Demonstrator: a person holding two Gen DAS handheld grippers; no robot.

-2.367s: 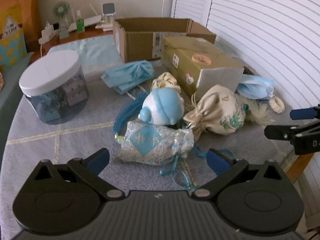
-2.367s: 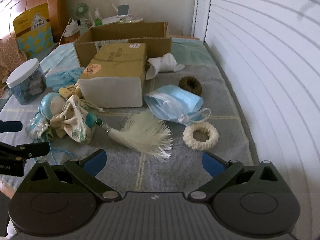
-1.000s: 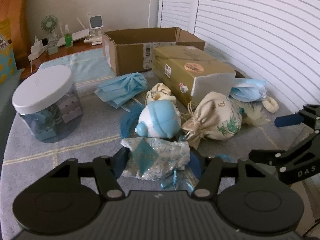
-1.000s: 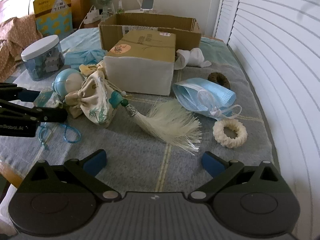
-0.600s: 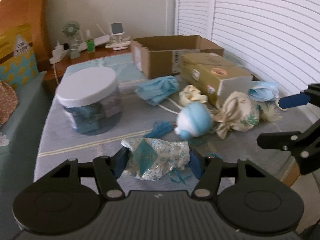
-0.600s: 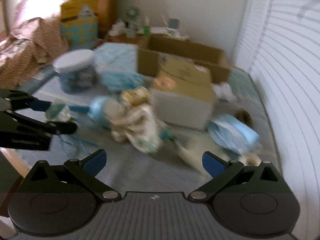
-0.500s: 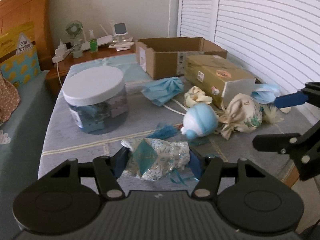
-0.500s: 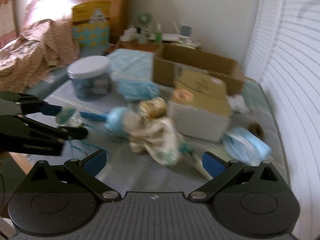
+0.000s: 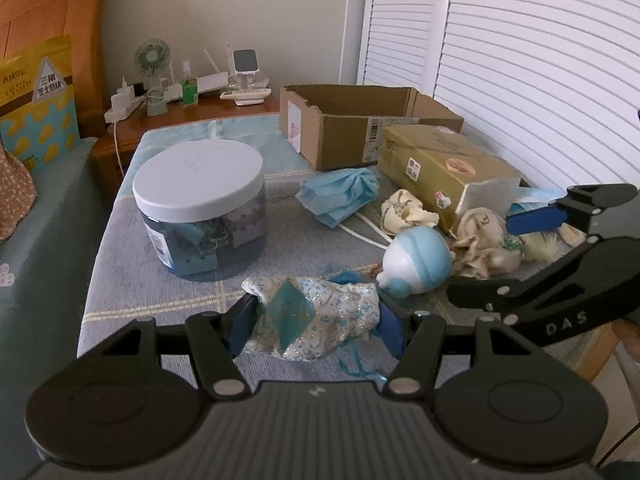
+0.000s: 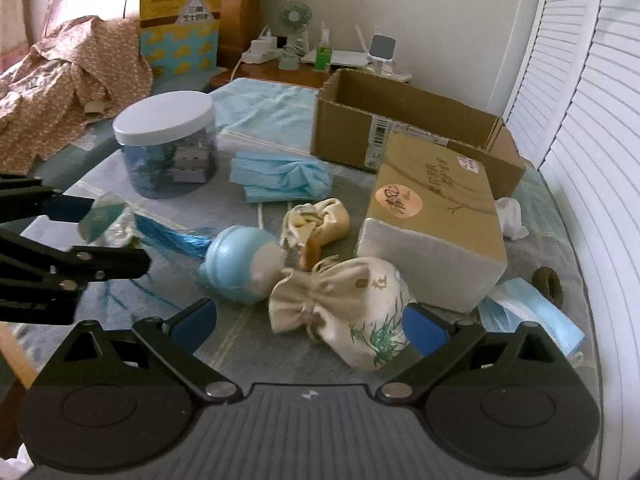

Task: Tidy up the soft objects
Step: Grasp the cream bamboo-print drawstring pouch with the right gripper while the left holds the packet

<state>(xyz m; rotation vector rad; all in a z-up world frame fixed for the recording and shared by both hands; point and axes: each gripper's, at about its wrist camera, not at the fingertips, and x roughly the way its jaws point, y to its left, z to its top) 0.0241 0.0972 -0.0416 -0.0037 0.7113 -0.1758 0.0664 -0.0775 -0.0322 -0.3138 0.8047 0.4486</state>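
Observation:
My left gripper (image 9: 314, 322) is shut on a white and teal patterned sachet (image 9: 312, 316) and holds it above the grey cloth. It also shows at the left of the right wrist view (image 10: 102, 226), trailing a blue tassel (image 10: 176, 236). My right gripper (image 10: 310, 326) is open, its fingers either side of a cream drawstring pouch with green bamboo print (image 10: 348, 312). A light blue and white plush ball (image 10: 240, 264) lies just left of the pouch. A small yellow pouch (image 10: 316, 224) and a blue face mask (image 10: 280, 176) lie further back.
A clear jar with a white lid (image 9: 200, 208) stands at the left. An open cardboard box (image 10: 404, 128) sits at the back, a gold closed box (image 10: 436, 216) in front of it. Another mask (image 10: 532, 316) and a brown hair tie (image 10: 548, 280) lie at the right.
My left gripper closed on the sachet and lifted it back and left. My right gripper swung left from the tassel and ring to the cream pouch.

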